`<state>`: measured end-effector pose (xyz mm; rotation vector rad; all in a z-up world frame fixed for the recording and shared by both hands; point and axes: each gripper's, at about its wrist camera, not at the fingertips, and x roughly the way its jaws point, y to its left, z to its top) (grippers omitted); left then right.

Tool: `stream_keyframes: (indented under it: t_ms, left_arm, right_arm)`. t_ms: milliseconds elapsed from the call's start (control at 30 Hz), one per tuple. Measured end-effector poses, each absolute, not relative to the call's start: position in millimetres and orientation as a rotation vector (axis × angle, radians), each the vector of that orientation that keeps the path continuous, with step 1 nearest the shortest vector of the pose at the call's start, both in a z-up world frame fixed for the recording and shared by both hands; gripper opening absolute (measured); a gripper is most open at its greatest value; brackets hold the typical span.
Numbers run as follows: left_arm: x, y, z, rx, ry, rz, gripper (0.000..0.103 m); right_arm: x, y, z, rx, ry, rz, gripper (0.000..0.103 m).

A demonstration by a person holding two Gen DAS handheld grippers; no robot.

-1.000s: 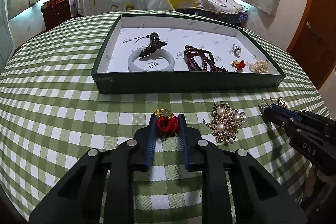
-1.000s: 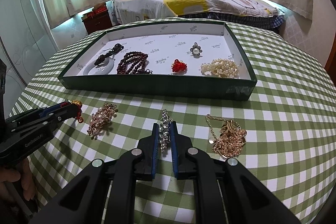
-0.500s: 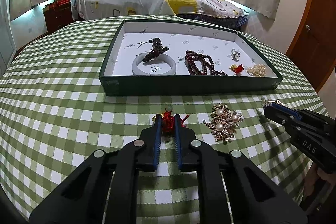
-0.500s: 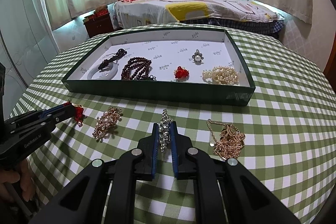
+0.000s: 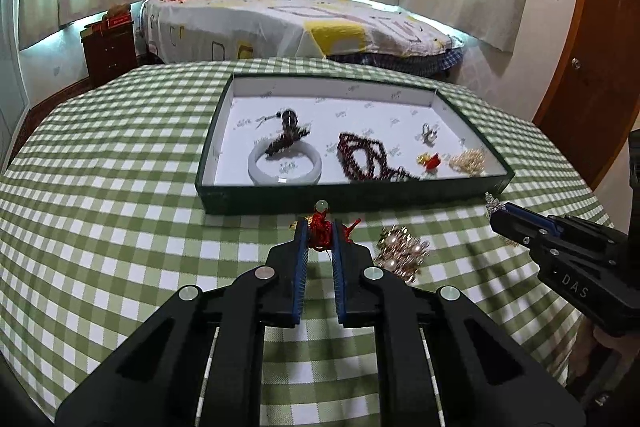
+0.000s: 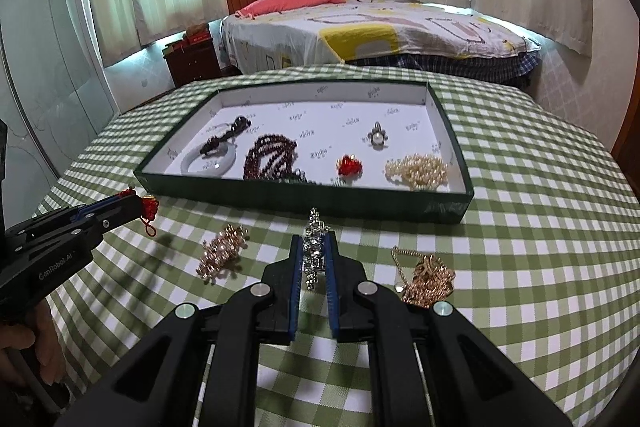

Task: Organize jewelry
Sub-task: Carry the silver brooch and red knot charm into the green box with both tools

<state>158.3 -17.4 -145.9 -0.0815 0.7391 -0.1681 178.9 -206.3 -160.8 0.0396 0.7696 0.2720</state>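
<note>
My left gripper (image 5: 319, 233) is shut on a red knotted charm (image 5: 320, 229) with a pale bead on top, held above the checked cloth in front of the green tray (image 5: 340, 197). It also shows in the right wrist view (image 6: 148, 207). My right gripper (image 6: 314, 247) is shut on a silver rhinestone piece (image 6: 314, 247), lifted off the cloth; it also shows in the left wrist view (image 5: 494, 205). The tray (image 6: 304, 195) holds a white bangle (image 6: 208, 159), dark red beads (image 6: 270, 157), a red charm (image 6: 349, 166), a pearl pendant (image 6: 377, 137) and pearls (image 6: 418, 169).
A gold and pearl brooch (image 5: 400, 253) lies on the cloth between the grippers, seen also in the right wrist view (image 6: 222, 253). A gold chain necklace (image 6: 426, 279) lies to the right. The table's round edge drops off on both sides. A bed stands behind.
My left gripper has shut on the red knotted charm and lifted it off the cloth. My right gripper has risen with the silver piece. Both have drawn back and up from the table.
</note>
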Motion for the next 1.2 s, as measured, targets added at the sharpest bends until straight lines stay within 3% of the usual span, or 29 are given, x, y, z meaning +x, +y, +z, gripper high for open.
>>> stream_keyframes:
  t_ms: [567, 833, 1200]
  left_arm:
    - [229, -37, -90, -0.096, 0.597, -0.228, 0.012]
    - [297, -47, -109, -0.108, 0.653, -0.218, 0.012]
    - [351, -57, -154, -0.088, 0.787, -0.190, 0.012]
  right_arm:
    - [234, -216, -105, 0.044, 0.619, 0.250, 0.011]
    - [286, -215, -103, 0.037, 0.599, 0.246, 0.011]
    - [340, -189, -156, 0.024, 0.736, 0.279, 0.011]
